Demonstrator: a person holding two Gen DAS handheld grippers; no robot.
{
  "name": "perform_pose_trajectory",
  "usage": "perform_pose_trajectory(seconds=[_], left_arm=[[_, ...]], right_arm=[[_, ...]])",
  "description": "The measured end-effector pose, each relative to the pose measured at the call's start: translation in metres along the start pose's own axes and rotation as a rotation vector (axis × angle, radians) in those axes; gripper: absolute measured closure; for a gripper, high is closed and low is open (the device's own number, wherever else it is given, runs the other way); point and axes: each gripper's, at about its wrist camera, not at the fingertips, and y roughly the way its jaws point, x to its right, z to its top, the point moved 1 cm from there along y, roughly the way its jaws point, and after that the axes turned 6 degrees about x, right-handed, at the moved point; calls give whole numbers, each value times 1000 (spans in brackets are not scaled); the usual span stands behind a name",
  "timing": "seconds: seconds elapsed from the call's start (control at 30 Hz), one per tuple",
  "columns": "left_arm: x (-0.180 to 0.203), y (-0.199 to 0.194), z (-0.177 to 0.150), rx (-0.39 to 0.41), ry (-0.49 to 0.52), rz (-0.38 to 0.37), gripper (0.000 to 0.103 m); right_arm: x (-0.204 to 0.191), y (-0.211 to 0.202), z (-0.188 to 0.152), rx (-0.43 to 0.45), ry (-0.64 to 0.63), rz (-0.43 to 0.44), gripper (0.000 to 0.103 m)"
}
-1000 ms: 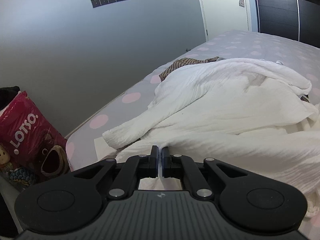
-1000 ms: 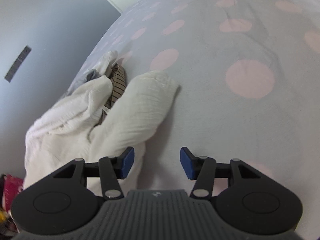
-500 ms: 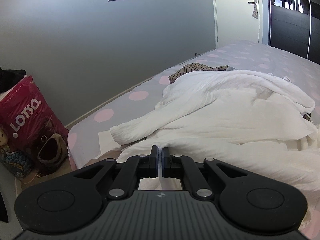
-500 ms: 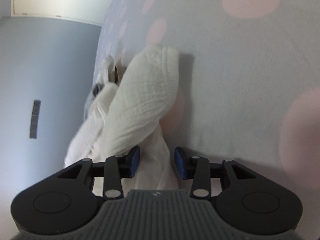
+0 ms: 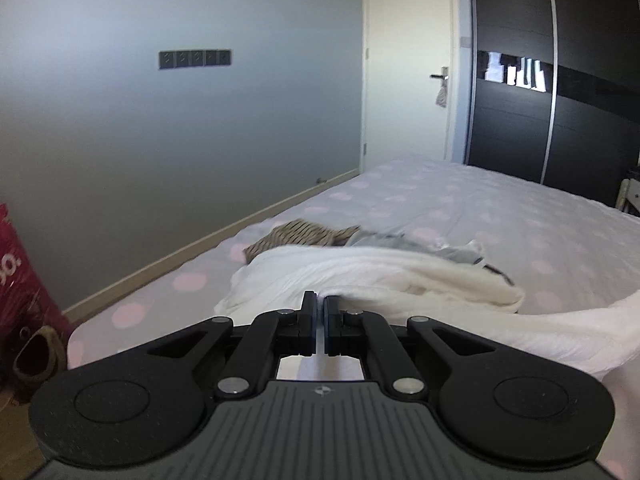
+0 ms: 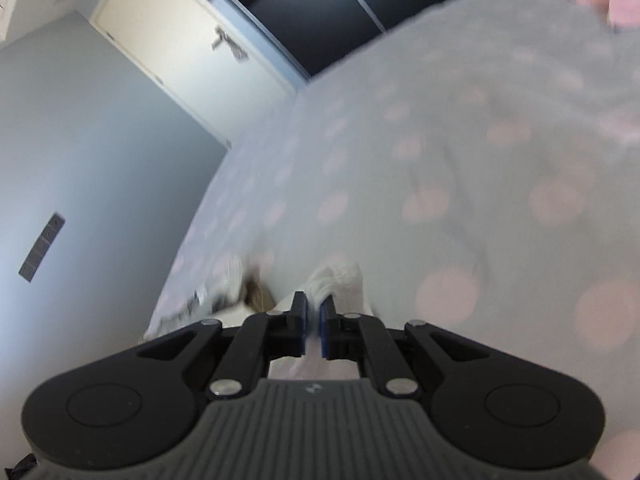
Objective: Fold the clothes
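Both grippers lift a white garment (image 5: 384,276) off the polka-dot bed (image 5: 500,216): left gripper (image 5: 320,304) fingers pinched on fabric, right gripper (image 6: 314,304) fingers closing on a white edge. Next, likely spreading it flat.

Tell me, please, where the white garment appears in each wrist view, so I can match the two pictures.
Left wrist: the white garment spreads across the lower middle and right, ahead of the left gripper.
Right wrist: only a bunched end shows at lower centre, between the closing right gripper fingers.
Shared landmark: the white door.
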Motion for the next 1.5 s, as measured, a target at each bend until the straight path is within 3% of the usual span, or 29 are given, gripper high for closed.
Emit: perform_pose_trajectory(seconds=[0.3,0.43,0.53,0.7,0.87,1.0,1.3,1.5], left_arm=[[123,-29,106,144,121,-270,102],[183,-44,126,168,150,-406,102],[223,-50,122,121,158,-534,102],[272,-27,64,-91,220,-705,102],[292,0,-24,-326,328,-759,102],[278,-6,-78,-471,381,-793,102],[259,-62,-134,-643,548,-868,102],[251,-77,-154,-719,622,-889,101]], right_arm=[[31,-158,127,337,-71,-121,96],[69,-234,166,467,-62,-208,96],[99,-284,184,521,-71,-277,96],[173,-333,166,424,-69,-433,96],[258,-358,95,250,18,-544,96],[301,-377,32,153,77,-578,96],[364,-404,-56,-23,187,-699,96],[379,-396,-84,-142,181,-724,92]])
